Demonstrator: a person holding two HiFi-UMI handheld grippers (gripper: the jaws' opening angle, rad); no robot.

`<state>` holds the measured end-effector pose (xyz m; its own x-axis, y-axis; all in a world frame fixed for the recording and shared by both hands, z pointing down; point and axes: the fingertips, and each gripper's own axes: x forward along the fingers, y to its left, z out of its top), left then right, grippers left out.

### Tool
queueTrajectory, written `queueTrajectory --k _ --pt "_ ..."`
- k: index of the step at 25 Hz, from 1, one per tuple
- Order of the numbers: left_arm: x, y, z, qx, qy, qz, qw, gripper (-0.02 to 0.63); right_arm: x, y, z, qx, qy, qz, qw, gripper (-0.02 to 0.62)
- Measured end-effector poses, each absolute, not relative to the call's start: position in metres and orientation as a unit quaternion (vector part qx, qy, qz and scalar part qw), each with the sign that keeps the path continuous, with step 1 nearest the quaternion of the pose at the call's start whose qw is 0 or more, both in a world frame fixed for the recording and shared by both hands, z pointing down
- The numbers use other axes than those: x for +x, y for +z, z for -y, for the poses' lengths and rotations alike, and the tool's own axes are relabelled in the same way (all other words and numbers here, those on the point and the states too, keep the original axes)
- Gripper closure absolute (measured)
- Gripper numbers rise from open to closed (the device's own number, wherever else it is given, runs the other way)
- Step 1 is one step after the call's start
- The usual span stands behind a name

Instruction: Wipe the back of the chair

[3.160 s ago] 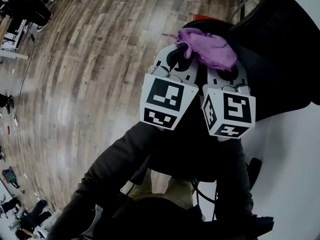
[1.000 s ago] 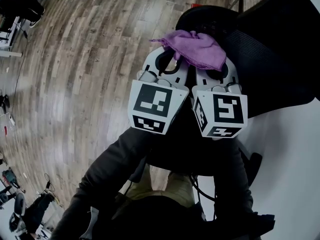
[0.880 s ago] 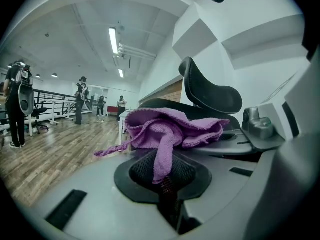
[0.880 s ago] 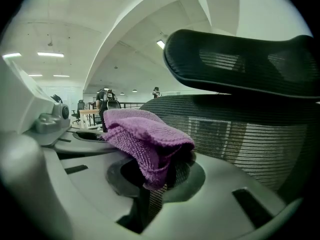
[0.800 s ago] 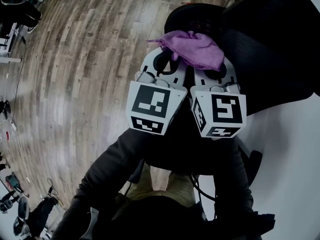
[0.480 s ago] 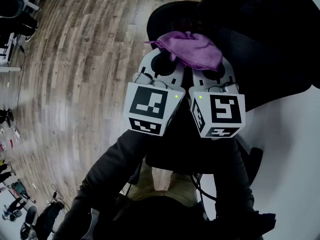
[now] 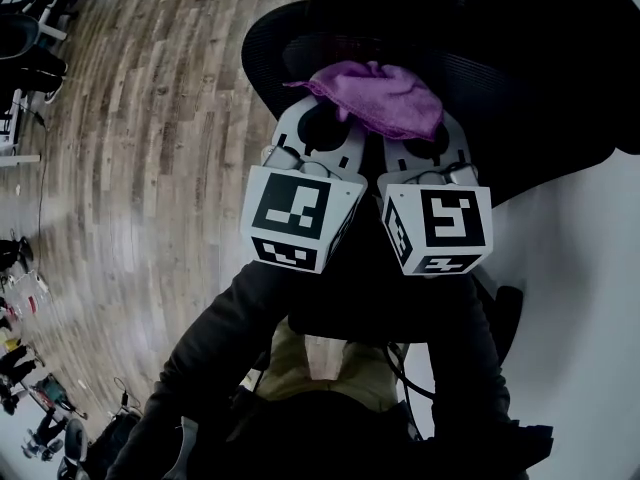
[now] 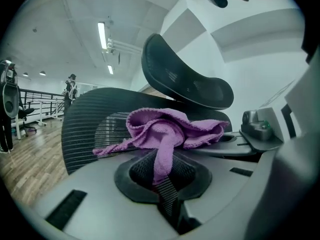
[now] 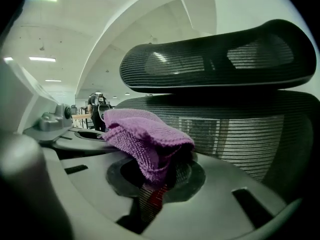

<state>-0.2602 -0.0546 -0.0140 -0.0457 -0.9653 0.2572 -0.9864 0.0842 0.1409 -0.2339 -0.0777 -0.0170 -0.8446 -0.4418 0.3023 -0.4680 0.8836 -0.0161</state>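
A purple cloth is bunched between my two grippers, which sit side by side. My left gripper is shut on one end of the purple cloth. My right gripper is shut on the other end of the purple cloth. Right behind the cloth stands the black mesh chair back; the chair back fills the left gripper view, the chair back the right one. The headrest hangs above it, and the headrest also shows from the left. Whether the cloth touches the mesh I cannot tell.
Wooden plank floor spreads to the left. A white surface lies at the lower right. Office chairs and clutter stand at the far left edge. A person stands far off in the left gripper view.
The chair has come closer and now fills the top of the head view behind the cloth. Both grippers stay side by side, still shut on the cloth.
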Motion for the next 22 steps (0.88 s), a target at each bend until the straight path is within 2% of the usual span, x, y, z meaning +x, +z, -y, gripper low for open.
queueTrajectory --k 22 --pt "-0.18 -0.016 0.109 0.707 0.048 0.691 0.14 0.558 -0.15 -0.018 0.131 0.282 0.056 0.948 0.139 0.545"
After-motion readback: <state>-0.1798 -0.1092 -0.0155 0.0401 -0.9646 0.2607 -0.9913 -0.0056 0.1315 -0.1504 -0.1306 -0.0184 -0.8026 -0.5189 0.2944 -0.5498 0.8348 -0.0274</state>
